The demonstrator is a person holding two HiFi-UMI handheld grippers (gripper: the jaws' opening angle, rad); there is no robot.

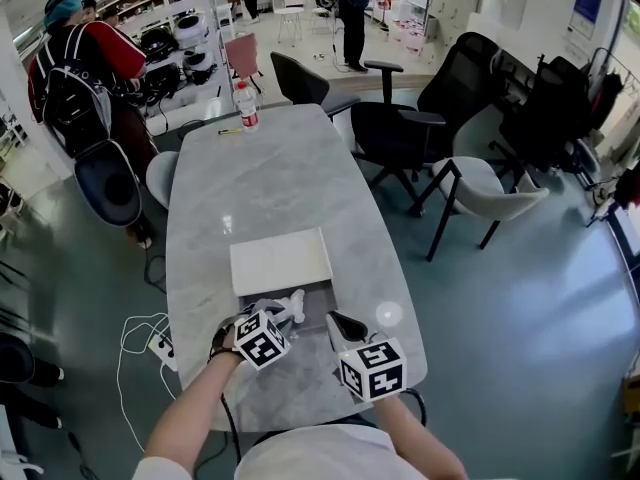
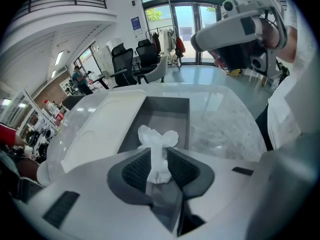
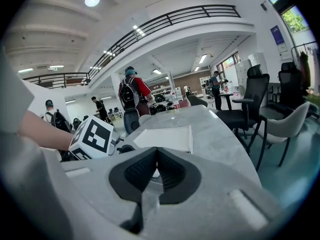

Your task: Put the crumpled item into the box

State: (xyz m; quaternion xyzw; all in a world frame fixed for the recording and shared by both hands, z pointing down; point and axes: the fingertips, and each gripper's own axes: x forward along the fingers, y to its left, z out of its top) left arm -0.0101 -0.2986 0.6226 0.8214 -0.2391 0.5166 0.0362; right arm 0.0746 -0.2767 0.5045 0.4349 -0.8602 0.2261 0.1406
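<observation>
A crumpled white tissue (image 2: 157, 151) is pinched between the dark pads of my left gripper (image 2: 159, 160), which is shut on it. It hangs over the near end of the open grey box (image 2: 165, 119), whose white lid (image 1: 280, 261) lies just beyond. In the head view the left gripper (image 1: 285, 310) sits at the box (image 1: 318, 308) with the tissue (image 1: 276, 308) showing white at its tip. My right gripper (image 1: 340, 325) hovers right of the box, its jaws (image 3: 156, 159) shut with nothing between them.
A long grey marble table (image 1: 270, 178) carries a water bottle (image 1: 246, 105) at its far end. Black office chairs (image 1: 400, 128) and a pale chair (image 1: 490, 193) stand to the right. People stand at the far left (image 1: 85, 73). White cables (image 1: 145, 343) lie on the floor.
</observation>
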